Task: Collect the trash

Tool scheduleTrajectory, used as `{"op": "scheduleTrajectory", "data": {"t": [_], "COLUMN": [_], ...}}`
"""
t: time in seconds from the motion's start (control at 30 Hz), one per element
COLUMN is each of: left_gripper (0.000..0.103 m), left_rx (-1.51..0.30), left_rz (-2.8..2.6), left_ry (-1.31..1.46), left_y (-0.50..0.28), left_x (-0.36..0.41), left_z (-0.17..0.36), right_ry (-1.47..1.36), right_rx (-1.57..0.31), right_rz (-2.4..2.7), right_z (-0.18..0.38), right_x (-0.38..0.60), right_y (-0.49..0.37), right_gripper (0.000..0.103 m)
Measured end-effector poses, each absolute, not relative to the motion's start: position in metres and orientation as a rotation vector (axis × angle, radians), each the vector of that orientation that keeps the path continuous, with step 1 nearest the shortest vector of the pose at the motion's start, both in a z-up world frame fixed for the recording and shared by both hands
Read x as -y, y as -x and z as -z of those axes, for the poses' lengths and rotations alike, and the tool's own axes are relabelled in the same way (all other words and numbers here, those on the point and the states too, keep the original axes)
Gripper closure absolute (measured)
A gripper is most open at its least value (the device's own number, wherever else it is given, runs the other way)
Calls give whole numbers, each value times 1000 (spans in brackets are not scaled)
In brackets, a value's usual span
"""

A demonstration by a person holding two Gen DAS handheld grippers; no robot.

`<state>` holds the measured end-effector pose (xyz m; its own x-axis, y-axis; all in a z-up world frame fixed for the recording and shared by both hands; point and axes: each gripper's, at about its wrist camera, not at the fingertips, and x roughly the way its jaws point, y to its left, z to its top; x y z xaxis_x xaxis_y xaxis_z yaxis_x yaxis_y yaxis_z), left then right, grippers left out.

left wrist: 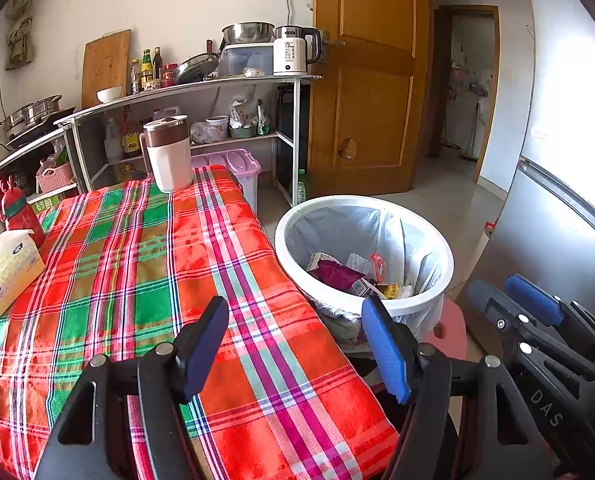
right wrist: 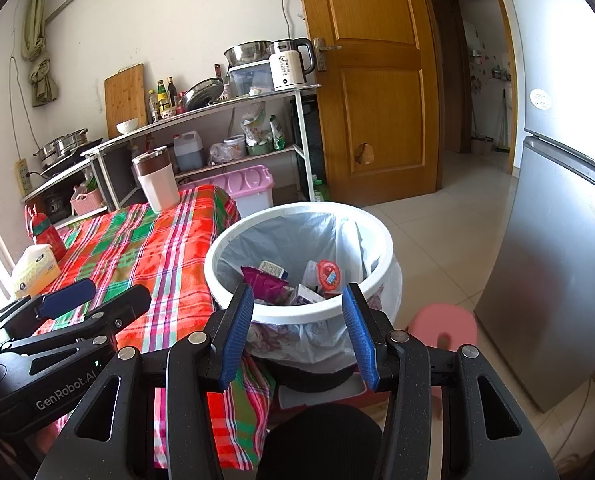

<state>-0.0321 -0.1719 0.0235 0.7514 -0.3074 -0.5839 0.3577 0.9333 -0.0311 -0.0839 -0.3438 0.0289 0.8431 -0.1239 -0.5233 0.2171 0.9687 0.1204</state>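
A white trash bin [left wrist: 425, 304] with a clear liner stands beside the table's right edge; it also shows in the right wrist view [right wrist: 297, 314]. Several wrappers lie inside it, among them a purple packet [left wrist: 337, 274] [right wrist: 263, 282] and a red-lidded cup [right wrist: 329, 274]. My left gripper [left wrist: 297, 348] is open and empty above the plaid tablecloth [left wrist: 157, 248], near its right edge. My right gripper [right wrist: 297, 332] is open and empty just in front of the bin's near rim. Each gripper shows in the other's view: the right one [left wrist: 537, 312], the left one [right wrist: 93, 300].
On the table stand a white and brown jug [left wrist: 169, 156], a tissue pack [left wrist: 9, 268] and a red bottle [left wrist: 19, 212]. A pink stool [right wrist: 443, 326] is by the bin, a grey fridge [right wrist: 557, 272] at right, a kitchen shelf [left wrist: 217, 84] and wooden door [left wrist: 369, 80] behind.
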Motion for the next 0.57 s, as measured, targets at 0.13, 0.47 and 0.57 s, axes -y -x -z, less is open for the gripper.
{"op": "scheduleTrajectory", "data": {"t": [0.13, 0.47, 0.57], "left_gripper": [32, 32, 32], "left_rx": [-624, -632, -633], "left_rz": [365, 367, 370], "left_ry": [-85, -82, -80], "left_y": [32, 32, 32], "left_x": [172, 170, 170], "left_z": [-23, -22, -21], "right_ry": [-179, -178, -178], "right_rx": [-540, -540, -540], "right_rz": [181, 182, 182], "right_z": [-29, -29, -29], "right_x": [344, 344, 344], "right_y": [84, 84, 84], "right_gripper": [56, 56, 56]}}
